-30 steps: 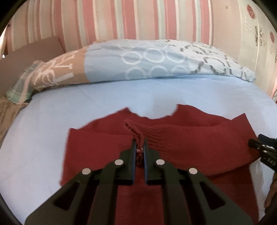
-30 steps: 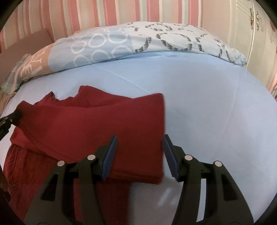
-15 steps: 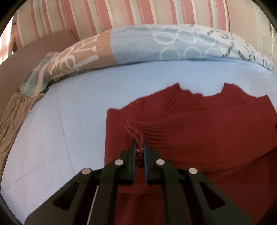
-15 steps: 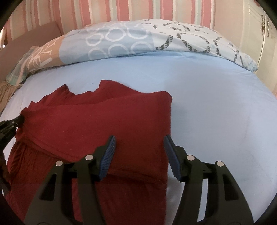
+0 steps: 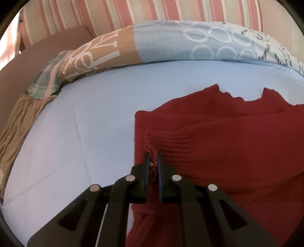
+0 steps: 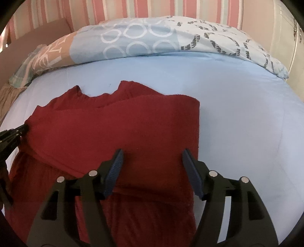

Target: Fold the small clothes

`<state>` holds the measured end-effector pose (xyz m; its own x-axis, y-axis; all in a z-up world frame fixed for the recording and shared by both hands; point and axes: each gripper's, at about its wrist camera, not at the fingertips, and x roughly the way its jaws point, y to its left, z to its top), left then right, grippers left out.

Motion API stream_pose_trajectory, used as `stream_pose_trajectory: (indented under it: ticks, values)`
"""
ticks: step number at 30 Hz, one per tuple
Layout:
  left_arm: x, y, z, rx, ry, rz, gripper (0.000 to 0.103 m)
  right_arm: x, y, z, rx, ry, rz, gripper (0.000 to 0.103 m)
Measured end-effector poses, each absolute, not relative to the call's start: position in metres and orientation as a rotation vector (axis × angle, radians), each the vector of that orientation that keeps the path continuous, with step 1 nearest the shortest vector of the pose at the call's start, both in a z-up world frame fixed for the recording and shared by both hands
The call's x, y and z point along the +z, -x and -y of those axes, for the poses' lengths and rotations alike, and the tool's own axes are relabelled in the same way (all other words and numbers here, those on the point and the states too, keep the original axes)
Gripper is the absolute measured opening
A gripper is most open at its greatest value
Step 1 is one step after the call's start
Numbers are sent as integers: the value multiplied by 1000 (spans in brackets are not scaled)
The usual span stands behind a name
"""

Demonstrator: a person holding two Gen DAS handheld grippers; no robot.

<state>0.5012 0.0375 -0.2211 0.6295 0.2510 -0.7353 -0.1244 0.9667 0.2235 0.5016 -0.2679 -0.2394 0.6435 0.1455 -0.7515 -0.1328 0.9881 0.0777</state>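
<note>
Left claw (image 5: 152, 158) clamped on sleeve cuff (image 5: 152, 144), sleeve running right across sweater (image 6: 117, 133); right claw (image 6: 151, 161) just widened, empty above it.

The sleeve cuff (image 5: 152, 140) is carried leftward across the red sweater (image 6: 117, 133) by the left gripper (image 5: 153, 161) — while the right gripper (image 6: 152, 161) jaws have just been opening wider above the fabric, nothing pinched.

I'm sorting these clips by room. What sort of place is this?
Most likely a bedroom. A red sweater lies on a bed's light blue sheet, a patterned duvet is bunched at the far end, and pink striped wallpaper runs behind it.
</note>
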Motion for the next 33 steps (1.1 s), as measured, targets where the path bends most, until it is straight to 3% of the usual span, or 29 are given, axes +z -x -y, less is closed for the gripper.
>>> stream_pose_trajectory:
  ticks: [5,7,9,10,13,18,25,28,31,33]
  values:
    - [-231,-504,-41,240,-193,-900,17,-248,-502,270,155,-39,-889,81]
    - [-231,-502,-41,232,-202,-898,19,-245,-502,274,166,-43,-887,81]
    - [-221,-498,-46,256,-187,-879,46,-232,-502,284,163,-80,-847,81]
    - [-215,-496,-49,265,-175,-859,68,-222,-501,294,139,-109,-805,82]
    - [-186,-486,-56,303,-159,-741,71,-207,-507,317,62,-155,-760,89]
    - [-173,-495,-38,294,-230,-689,74,-212,-528,323,-16,-88,-793,89]
    - [-234,-522,-28,348,-398,-851,77,-259,-553,303,-93,123,-930,89]
    - [-240,-520,-37,348,-378,-841,80,-268,-554,305,-129,173,-926,99]
    - [-235,-519,-37,332,-381,-835,79,-255,-548,309,-119,130,-910,88]
    - [-229,-516,-40,321,-359,-828,79,-243,-535,306,-67,94,-865,87]
